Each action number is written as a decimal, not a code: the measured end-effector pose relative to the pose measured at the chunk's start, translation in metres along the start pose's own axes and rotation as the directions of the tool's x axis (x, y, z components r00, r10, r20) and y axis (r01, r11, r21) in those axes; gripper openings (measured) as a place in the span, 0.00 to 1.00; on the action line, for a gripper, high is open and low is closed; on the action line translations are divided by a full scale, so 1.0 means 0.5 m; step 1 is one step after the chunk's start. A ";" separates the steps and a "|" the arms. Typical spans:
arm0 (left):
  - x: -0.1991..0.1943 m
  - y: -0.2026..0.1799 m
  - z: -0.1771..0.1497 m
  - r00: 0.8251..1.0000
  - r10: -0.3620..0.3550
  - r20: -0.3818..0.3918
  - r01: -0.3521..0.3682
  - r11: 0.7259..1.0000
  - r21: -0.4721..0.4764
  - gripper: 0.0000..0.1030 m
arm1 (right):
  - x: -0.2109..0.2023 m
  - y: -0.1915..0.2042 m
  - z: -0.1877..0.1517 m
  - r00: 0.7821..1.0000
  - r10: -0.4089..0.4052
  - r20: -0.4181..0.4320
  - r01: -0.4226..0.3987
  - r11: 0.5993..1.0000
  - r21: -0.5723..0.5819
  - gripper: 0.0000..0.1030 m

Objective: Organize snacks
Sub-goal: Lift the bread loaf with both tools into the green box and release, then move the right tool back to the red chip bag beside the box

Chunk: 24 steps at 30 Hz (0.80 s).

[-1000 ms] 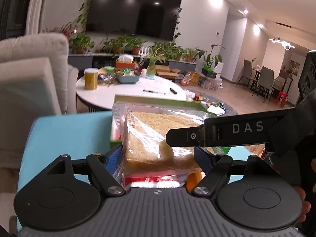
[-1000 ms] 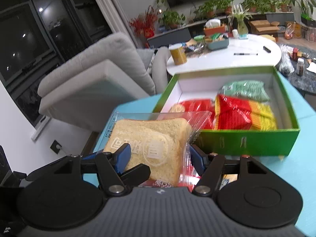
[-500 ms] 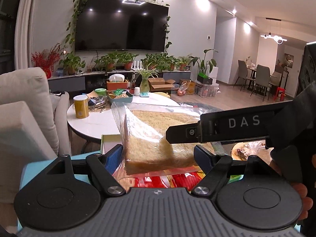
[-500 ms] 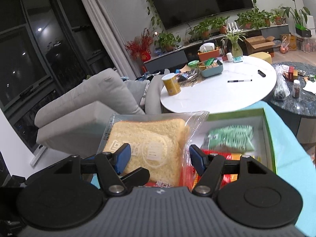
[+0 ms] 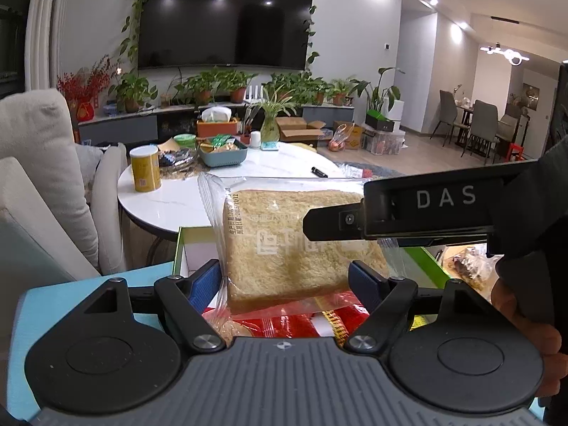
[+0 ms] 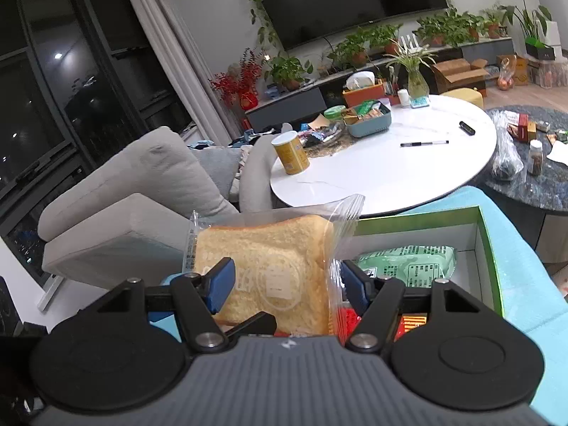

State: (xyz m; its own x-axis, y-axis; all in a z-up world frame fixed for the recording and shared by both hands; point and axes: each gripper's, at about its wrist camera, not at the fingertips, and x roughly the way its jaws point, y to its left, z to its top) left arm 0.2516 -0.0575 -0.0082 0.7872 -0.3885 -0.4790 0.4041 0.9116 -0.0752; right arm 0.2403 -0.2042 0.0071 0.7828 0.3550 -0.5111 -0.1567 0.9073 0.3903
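Left wrist view shows the left gripper (image 5: 285,278) with its blue pads on either side of a bagged bread (image 5: 294,248) at centre frame, clenched on it, while the right gripper (image 5: 408,218) crosses in from the right edge over the bread's upper right corner. In the right wrist view the right gripper (image 6: 284,284) brackets a bagged bread (image 6: 266,269) as well; its left pad presses the slice, its right pad meets crinkled film, so it appears to be grasping too. Whether both views show one pack held from two sides or two separate packs I cannot tell. Bread sits raised at the near edge of the green box (image 6: 491,248) on the blue desk (image 6: 525,266), above red packets (image 5: 284,323) and a green packet (image 6: 408,261). Risks: the soft slice could be crushed by the squeeze, or the slick film could slip free and drop the bread outside the box or askew onto the packets. Pad tips, the bread's lower edge and most of the box floor are hidden behind the gripper bodies at the bottom of both frames.
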 end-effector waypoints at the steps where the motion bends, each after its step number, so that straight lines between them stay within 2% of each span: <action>1: 0.008 0.001 -0.003 1.000 0.012 -0.007 -0.012 1.000 -0.005 0.74 | 0.007 -0.003 0.000 1.000 -0.004 0.002 0.004 1.000 0.005 0.60; 4: 0.022 0.009 -0.018 0.997 0.080 -0.024 -0.080 0.997 -0.013 0.74 | 0.019 -0.017 -0.004 0.997 -0.076 0.020 0.076 0.997 0.003 0.61; 6: 0.017 0.018 -0.028 0.997 0.077 -0.031 -0.078 0.997 -0.024 0.74 | 0.011 -0.032 -0.011 0.993 -0.111 0.030 0.110 0.994 0.013 0.61; 10: -0.012 0.026 -0.035 0.996 0.084 -0.019 -0.085 0.996 -0.041 0.76 | -0.021 -0.044 -0.025 0.996 -0.088 0.019 0.087 0.996 0.032 0.61; 16: -0.067 0.014 -0.026 0.996 0.083 0.027 -0.082 0.996 -0.045 0.81 | -0.083 -0.014 -0.032 0.998 -0.055 0.030 0.055 0.998 -0.005 0.62; 24: -0.153 -0.021 -0.033 0.995 0.066 0.071 -0.063 0.997 -0.041 0.82 | -0.177 0.026 -0.048 0.998 -0.013 0.063 0.016 0.999 -0.049 0.63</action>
State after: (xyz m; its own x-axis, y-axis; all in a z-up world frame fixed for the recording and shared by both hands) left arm 0.1796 -0.0351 0.0149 0.8432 -0.3364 -0.4192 0.3346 0.9389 -0.0805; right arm 0.1544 -0.2186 0.0389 0.8212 0.3282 -0.4668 -0.1731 0.9228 0.3443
